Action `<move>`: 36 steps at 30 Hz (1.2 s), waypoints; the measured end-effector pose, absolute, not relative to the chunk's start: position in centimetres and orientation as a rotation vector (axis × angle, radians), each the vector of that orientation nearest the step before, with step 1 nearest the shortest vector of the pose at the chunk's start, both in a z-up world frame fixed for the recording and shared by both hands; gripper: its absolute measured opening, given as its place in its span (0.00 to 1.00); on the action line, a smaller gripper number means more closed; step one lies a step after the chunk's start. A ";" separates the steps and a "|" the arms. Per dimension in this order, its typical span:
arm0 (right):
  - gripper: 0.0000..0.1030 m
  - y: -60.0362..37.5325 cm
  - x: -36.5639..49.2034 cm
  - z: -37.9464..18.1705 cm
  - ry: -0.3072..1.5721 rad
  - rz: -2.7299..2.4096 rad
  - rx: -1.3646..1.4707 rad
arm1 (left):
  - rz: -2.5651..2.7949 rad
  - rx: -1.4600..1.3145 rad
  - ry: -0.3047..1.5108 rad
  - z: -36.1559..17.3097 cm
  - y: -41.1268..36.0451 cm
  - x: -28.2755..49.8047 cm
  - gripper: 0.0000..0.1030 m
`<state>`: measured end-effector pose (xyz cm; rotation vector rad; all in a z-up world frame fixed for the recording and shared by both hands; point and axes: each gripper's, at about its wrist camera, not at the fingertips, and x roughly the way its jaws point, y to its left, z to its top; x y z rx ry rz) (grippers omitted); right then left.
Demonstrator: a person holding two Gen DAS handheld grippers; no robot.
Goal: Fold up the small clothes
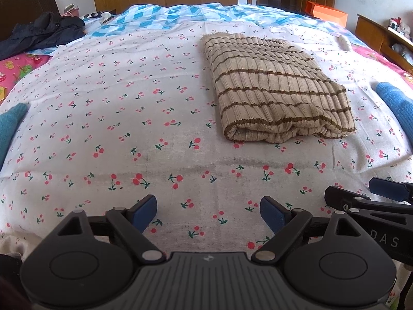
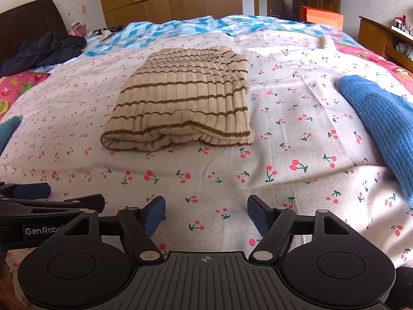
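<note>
A beige ribbed garment with brown stripes [image 1: 273, 90] lies folded into a compact rectangle on the cherry-print sheet [image 1: 129, 129]; it also shows in the right wrist view [image 2: 185, 100]. My left gripper [image 1: 208, 213] is open and empty, low over the sheet near the bed's front edge, well short of the garment. My right gripper [image 2: 206, 213] is open and empty beside it, also short of the garment. Each gripper shows in the other's view: the right one at the lower right [image 1: 361, 193], the left one at the lower left [image 2: 51, 196].
A blue knit garment [image 2: 382, 124] lies on the sheet at the right, and a teal one [image 1: 11, 121] at the left edge. A dark jacket [image 1: 44, 32] lies at the far left. A blue-white quilt [image 1: 180, 15] covers the far end of the bed. An orange bag [image 2: 321, 15] stands behind the bed, and wooden furniture [image 2: 379, 38] stands at the right.
</note>
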<state>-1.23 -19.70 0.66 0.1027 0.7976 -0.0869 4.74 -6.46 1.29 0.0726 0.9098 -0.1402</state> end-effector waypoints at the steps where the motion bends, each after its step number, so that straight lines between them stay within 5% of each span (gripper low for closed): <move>1: 0.70 -19.7 -1.2 0.7 0.799 -0.087 0.105 | -0.139 0.075 0.910 1.3 -6.5 4.7 0.89; 36: 0.71 -19.6 -1.2 0.5 0.807 -0.087 0.107 | -0.129 0.090 0.907 1.2 -6.6 4.7 0.89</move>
